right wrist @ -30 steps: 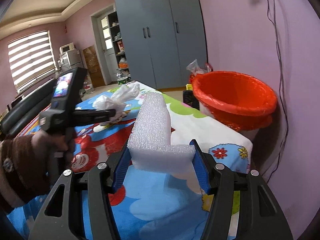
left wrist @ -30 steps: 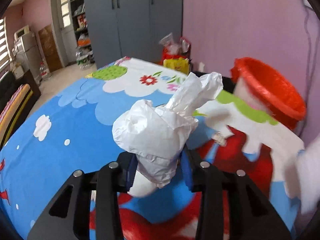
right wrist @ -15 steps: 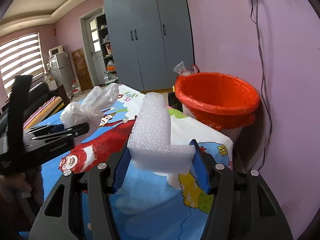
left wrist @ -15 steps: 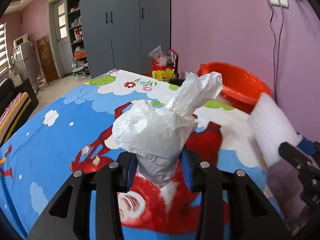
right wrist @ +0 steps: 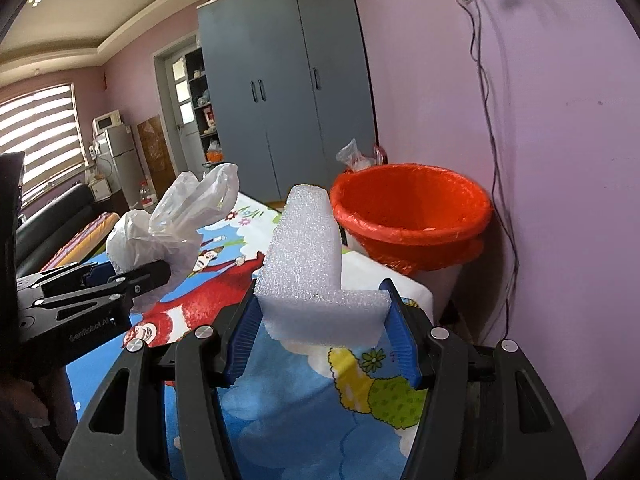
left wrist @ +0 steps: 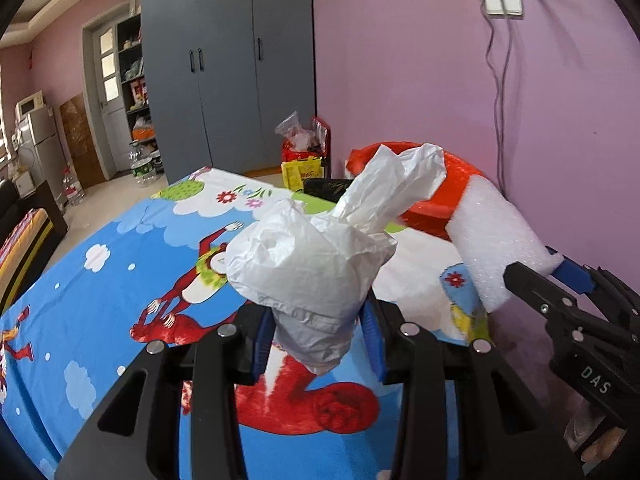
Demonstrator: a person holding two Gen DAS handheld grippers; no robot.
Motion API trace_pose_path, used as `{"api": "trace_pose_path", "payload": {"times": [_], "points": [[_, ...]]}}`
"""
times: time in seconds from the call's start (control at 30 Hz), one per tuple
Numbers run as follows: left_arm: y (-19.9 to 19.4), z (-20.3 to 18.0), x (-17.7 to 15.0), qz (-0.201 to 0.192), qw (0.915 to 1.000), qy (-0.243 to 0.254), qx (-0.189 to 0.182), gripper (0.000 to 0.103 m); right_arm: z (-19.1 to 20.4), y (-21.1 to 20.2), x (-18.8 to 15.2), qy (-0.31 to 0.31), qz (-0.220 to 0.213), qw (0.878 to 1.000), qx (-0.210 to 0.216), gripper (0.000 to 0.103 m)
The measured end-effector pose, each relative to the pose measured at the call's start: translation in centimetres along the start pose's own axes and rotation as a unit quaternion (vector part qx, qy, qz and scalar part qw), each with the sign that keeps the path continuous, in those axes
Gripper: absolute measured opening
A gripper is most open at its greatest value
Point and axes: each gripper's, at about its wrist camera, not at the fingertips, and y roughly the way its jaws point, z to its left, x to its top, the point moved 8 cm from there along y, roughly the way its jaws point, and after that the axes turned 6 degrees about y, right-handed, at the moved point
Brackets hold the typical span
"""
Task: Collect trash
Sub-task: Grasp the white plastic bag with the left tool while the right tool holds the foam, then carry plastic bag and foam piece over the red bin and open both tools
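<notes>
Left gripper clamps a crumpled plastic bag; right gripper clamps a foam block. Risk: loose bag or light foam missing the red bin.

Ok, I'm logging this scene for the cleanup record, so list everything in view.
plastic bag: one, white, crumpled, in left gripper
foam piece: one, white, L-shaped, in right gripper
bin: one, red liner, beyond the table's far corner by the wall
table: one, blue cartoon cloth
wardrobe: one, grey, back wall
fridge: one, silver, far left
left gripper: black, blue pads, shut on bag
right gripper: black, blue pads, shut on foam
</notes>
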Motion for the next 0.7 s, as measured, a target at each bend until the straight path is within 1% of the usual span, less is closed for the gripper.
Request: {"api": "trace_pose_path", "payload": {"times": [0.37,0.7], "points": [[-0.8,-3.2,2.3,-0.017,0.9995,0.026,-0.01,0.038,-2.1,-1.9,2.2,0.01,-0.022,1.0,-0.003,0.056],[0.8,-5.3,4.4,-0.022,0.9986,0.043,-0.024,0.038,-4.5,-1.5,3.6,0.013,-0.024,0.999,-0.019,0.056]]}}
